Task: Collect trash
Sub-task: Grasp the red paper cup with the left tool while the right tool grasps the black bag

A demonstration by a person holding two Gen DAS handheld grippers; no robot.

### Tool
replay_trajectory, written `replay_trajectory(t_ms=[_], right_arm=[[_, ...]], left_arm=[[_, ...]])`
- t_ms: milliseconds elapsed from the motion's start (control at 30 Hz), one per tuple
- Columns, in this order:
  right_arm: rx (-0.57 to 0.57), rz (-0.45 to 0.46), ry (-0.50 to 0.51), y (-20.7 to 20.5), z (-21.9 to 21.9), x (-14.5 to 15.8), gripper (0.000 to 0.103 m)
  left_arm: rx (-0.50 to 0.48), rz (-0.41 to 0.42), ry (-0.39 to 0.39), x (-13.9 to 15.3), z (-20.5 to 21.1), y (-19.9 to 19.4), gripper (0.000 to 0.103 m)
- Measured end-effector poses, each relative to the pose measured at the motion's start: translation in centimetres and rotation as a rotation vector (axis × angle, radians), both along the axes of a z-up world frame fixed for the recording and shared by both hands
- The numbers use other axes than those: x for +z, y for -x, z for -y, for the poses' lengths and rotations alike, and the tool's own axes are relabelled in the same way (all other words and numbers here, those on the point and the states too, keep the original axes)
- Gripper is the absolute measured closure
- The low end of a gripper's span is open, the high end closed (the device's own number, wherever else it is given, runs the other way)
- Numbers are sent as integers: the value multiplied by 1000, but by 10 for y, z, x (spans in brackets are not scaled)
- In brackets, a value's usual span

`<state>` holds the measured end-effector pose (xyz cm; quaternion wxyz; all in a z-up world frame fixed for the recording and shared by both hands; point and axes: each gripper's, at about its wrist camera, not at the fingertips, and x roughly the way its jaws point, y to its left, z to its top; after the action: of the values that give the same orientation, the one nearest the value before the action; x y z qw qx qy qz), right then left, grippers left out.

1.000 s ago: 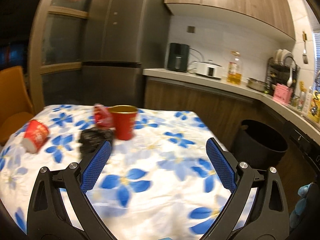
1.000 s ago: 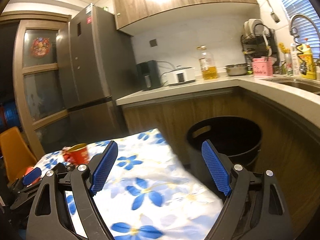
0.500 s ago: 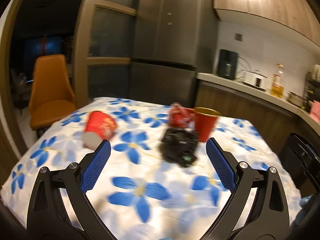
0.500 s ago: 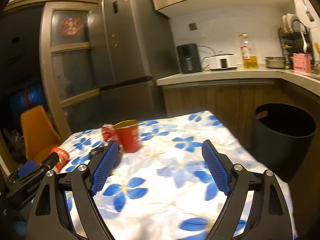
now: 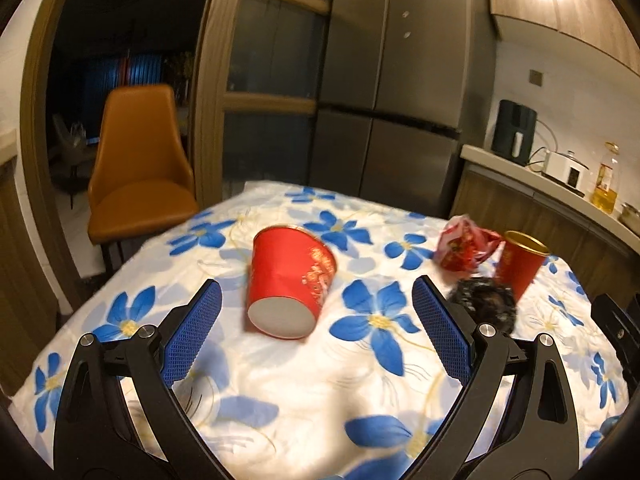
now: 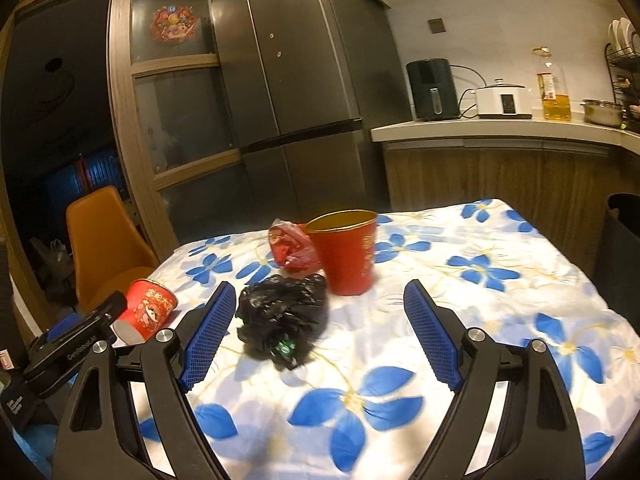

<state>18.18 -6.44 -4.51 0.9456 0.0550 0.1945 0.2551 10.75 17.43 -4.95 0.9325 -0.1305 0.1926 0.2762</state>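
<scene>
Left wrist view: left gripper (image 5: 316, 334) spread wide, empty, lined up on tipped red paper cup (image 5: 289, 280) lying on floral tablecloth (image 5: 304, 396). Step: approach; next, advance, close on cup. Earlier, black bag sat centred.

Right wrist view: right gripper (image 6: 318, 334) gaping, empty, facing crumpled black plastic bag (image 6: 284, 320) beside upright red paper cup (image 6: 346, 256); black bin (image 6: 622, 232) at right edge, previously central.

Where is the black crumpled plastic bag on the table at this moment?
In the right wrist view, the black plastic bag lies on the floral tablecloth, just in front of the upright red cup and the red wrapper.
</scene>
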Motion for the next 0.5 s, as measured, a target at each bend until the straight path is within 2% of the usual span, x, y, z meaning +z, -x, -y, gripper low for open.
replay_trajectory(t_ms=[167, 300, 500], right_arm=[[3, -15, 16, -12, -19, -6, 20], [8, -23, 25, -18, -29, -11, 20], [18, -45, 46, -27, -43, -21, 20]], left_arm=[[14, -32, 39, -5, -22, -15, 9], [2, -90, 88, -14, -36, -33, 11], [-9, -160, 162, -30, -49, -47, 32]])
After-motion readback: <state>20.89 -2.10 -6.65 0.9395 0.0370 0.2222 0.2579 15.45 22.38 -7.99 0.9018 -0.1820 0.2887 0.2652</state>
